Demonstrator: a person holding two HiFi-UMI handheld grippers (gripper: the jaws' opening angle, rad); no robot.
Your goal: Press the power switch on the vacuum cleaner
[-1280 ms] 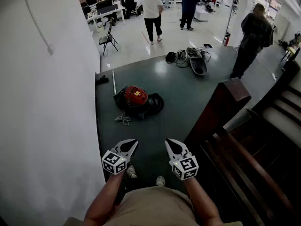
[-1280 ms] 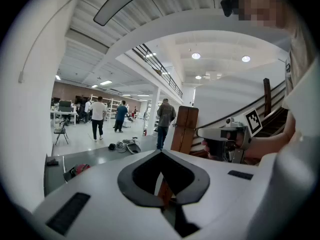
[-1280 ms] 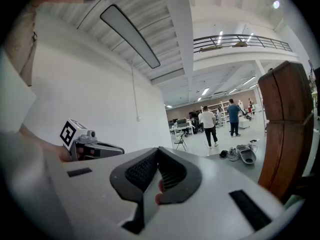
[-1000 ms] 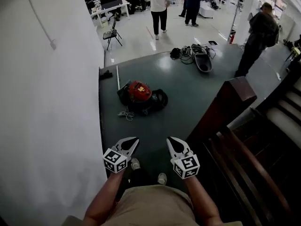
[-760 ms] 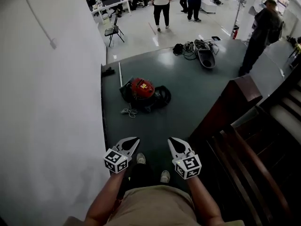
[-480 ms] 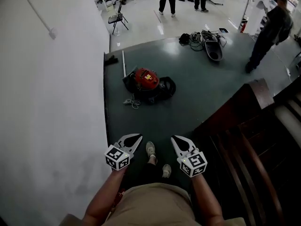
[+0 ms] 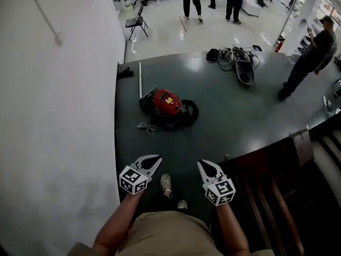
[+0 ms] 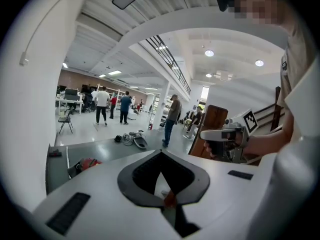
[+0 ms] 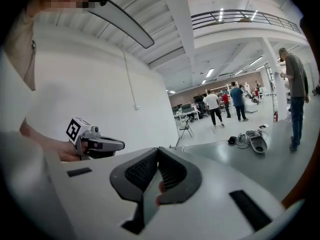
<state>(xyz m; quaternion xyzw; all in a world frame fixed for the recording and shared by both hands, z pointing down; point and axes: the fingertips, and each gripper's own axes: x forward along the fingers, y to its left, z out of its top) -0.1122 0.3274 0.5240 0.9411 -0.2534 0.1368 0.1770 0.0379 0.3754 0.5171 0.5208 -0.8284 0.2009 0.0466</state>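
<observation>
The vacuum cleaner (image 7: 169, 106) is a red and black canister lying on the dark green floor, well ahead of me. Its grey cord (image 7: 145, 126) is bundled at its left. In the left gripper view the vacuum cleaner (image 8: 89, 163) shows small at the lower left. My left gripper (image 7: 153, 159) and right gripper (image 7: 204, 164) are held side by side in front of my body, far short of the vacuum. Both are shut, tips meeting, with nothing in them. The left gripper (image 8: 161, 152) and right gripper (image 9: 159, 149) each point out over the floor.
A white wall (image 7: 58, 116) runs along the left. A dark wooden stair rail (image 7: 277, 164) rises on the right. A white pole (image 7: 140, 80) lies behind the vacuum. Another machine with cables (image 7: 242, 68) lies farther off. Several people stand beyond, one (image 7: 311, 52) at the right.
I have walked forward: the vacuum cleaner now sits lower and nearer in the head view. The stair post has slid to the right. Both grippers keep the same shut pose.
</observation>
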